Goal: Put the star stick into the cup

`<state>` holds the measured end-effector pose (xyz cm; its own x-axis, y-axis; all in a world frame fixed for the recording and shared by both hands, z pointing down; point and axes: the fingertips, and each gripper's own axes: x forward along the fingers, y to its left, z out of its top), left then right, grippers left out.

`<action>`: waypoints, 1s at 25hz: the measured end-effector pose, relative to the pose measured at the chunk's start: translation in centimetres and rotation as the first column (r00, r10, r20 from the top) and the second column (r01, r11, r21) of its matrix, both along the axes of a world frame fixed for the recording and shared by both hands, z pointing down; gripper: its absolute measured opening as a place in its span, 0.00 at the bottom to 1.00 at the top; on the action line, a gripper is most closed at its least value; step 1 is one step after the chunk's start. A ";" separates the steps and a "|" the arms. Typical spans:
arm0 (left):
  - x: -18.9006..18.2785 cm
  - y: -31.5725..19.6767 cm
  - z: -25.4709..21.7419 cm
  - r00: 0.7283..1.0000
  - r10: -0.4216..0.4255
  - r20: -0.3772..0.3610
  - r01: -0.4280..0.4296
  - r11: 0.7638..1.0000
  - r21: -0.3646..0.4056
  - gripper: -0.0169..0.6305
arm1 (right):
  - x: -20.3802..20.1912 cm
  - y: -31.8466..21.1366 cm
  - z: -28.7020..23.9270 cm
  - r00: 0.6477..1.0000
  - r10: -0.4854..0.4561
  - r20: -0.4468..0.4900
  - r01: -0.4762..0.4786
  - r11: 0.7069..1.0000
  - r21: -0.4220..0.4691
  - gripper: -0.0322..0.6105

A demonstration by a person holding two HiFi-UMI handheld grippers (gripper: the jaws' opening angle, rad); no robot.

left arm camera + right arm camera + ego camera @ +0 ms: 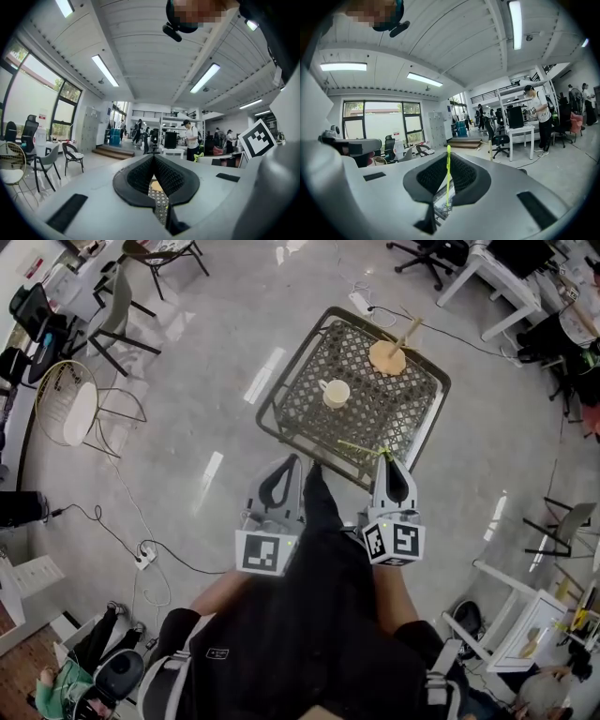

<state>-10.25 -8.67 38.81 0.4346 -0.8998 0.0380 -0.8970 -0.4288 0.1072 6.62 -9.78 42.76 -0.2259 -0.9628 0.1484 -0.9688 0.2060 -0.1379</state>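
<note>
A white cup [336, 393] stands upright near the middle of the dark mesh table [375, 418]. In the head view my right gripper [388, 459] hovers over the table's near edge, shut on a thin yellow-green star stick [361, 447] that pokes out leftward. The right gripper view shows the stick [448, 174] running upright between the closed pads of that gripper [449, 154]. My left gripper [292, 463] is held beside the table's near corner, shut with nothing in it; in its own view the left gripper [153, 158] has its pads meeting.
A round wooden base with an upright peg [389, 354] sits at the table's far side. A power strip and cables [145, 557] lie on the floor at left. Chairs [80, 404] and white desks [511, 615] ring the open floor.
</note>
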 end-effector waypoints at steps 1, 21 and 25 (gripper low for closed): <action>0.0 -0.9 0.2 1.000 -0.002 0.000 0.002 1.000 -0.004 0.05 | 0.1 -0.9 0.3 1.000 0.002 0.001 -0.002 1.000 -0.004 0.08; 2.2 -16.2 1.4 0.999 0.029 0.035 -0.027 0.998 -0.054 0.05 | 1.3 -19.3 9.7 1.000 0.011 -0.019 -0.014 0.990 -0.141 0.08; 2.1 -17.1 2.4 0.999 0.031 0.035 -0.028 0.997 -0.076 0.05 | 1.1 -21.1 13.4 1.000 0.017 -0.022 -0.021 0.980 -0.198 0.08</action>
<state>-8.13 -25.79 41.16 0.4581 -0.8806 0.1212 -0.8880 -0.4472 0.1075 7.69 -30.87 56.13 -0.2028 -0.9181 0.3406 -0.9753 0.1581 -0.1543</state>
